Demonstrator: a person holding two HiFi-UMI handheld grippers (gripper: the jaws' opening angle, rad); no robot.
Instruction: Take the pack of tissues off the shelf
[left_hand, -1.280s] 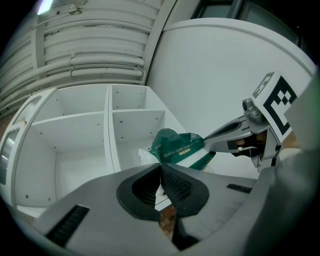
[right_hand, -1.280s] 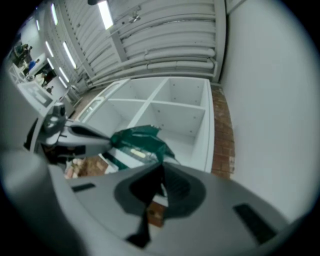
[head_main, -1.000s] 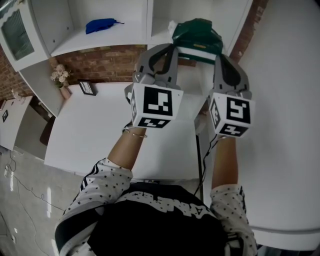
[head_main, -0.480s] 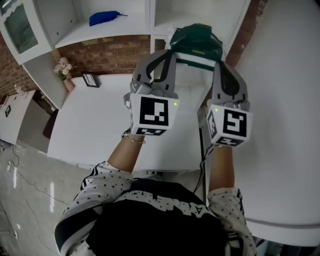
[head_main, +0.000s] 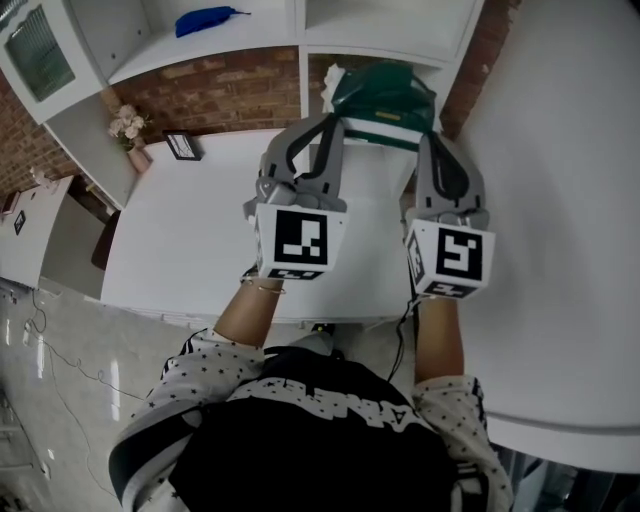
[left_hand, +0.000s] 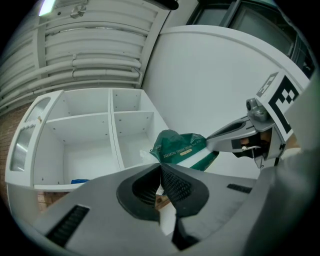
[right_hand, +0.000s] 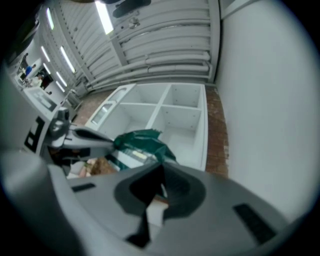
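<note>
Both claws, left (head_main: 334, 120) and right (head_main: 433, 137), are pressed together, each pinching an end of the pack (head_main: 381, 95), held over the table's (head_main: 190, 235) far edge, below the shelf (head_main: 390, 42).
</note>
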